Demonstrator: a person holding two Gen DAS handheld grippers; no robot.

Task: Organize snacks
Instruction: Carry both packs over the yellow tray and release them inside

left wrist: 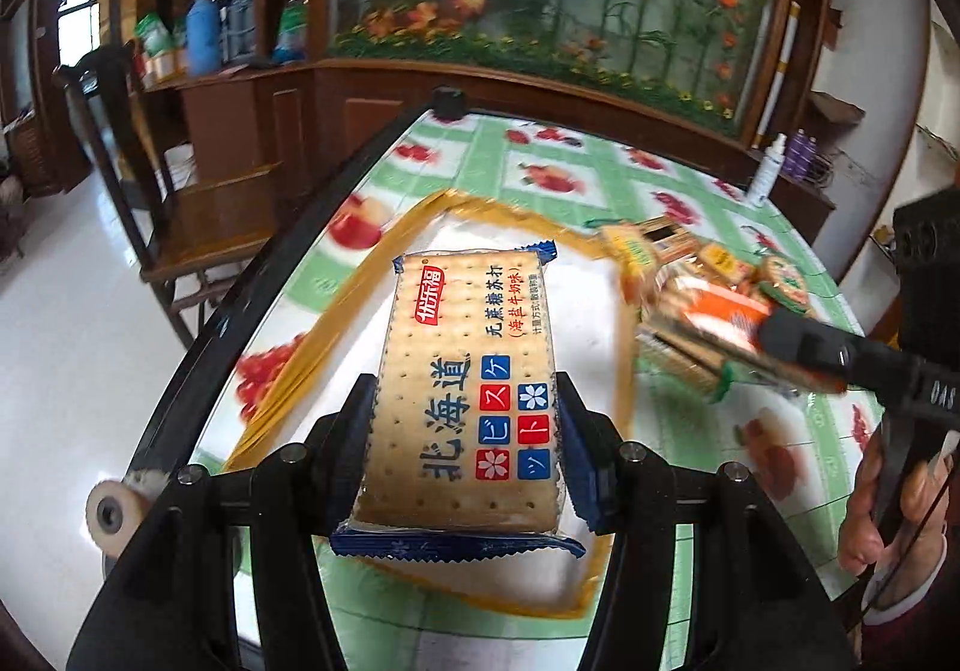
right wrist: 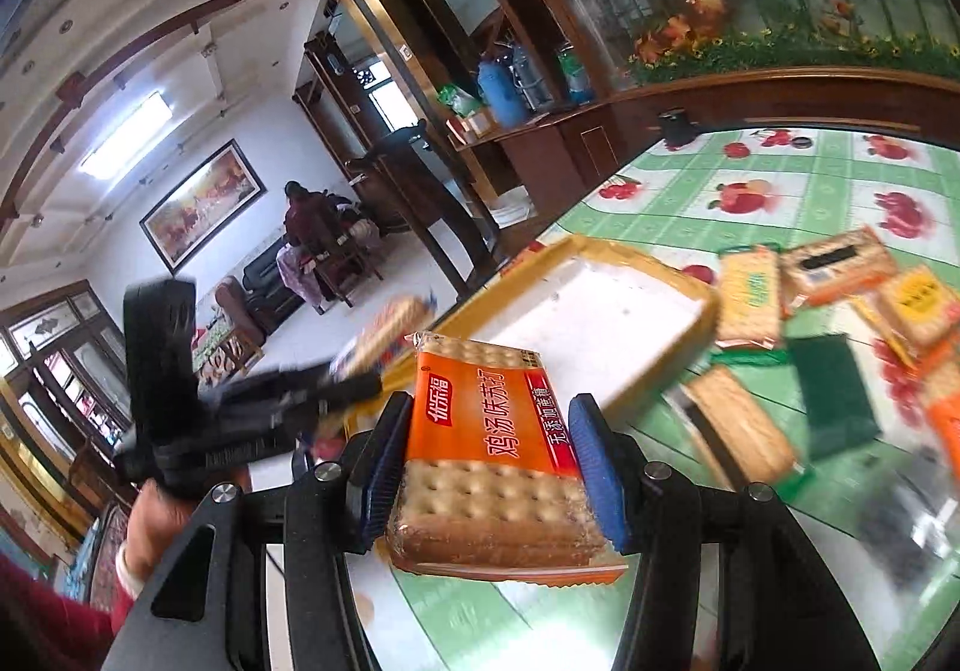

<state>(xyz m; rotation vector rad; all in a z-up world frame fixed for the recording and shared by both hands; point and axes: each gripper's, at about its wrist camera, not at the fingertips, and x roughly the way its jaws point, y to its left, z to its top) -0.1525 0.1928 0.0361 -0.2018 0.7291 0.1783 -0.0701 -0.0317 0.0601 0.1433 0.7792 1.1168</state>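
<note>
Both hand-held grippers are loaded. My left hand-held gripper (left wrist: 465, 449) is clamped on a blue-edged cracker pack (left wrist: 465, 401), its blue pads pressing the pack's two long sides, with the pack pointing straight ahead of the fingers. Below and ahead of it I see the yellow-rimmed tray (left wrist: 360, 311) with a white floor, lying on the tabletop (left wrist: 540, 155), which wears a green checked cloth printed with fruit. The pack hangs over the tray's inside, not touching it as far as I can tell.

To the right of that gripper, my right hand-held gripper (left wrist: 708, 353) comes in blurred, carrying an orange cracker pack (left wrist: 714, 317); the hand (left wrist: 870, 515) holding it shows at the lower right edge.

From the right wrist view, my right hand-held gripper (right wrist: 489, 467) grasps the orange cracker pack (right wrist: 492, 431) by its long sides, pads tight against the wrapper. Just ahead of it lies the tray (right wrist: 606, 251), and I see nothing lying in it. Off to the right of the gripper, more snack packs (right wrist: 750, 293) lie scattered on the cloth, among them a dark green pack (right wrist: 831, 395) and a tan cracker pack (right wrist: 741, 431) nearer the fingers. To the left, the left hand-held gripper (right wrist: 354, 377) shows blurred with its own pack (right wrist: 390, 329), a hand (right wrist: 162, 521) in a red sleeve (right wrist: 48, 629) beneath it.
</note>
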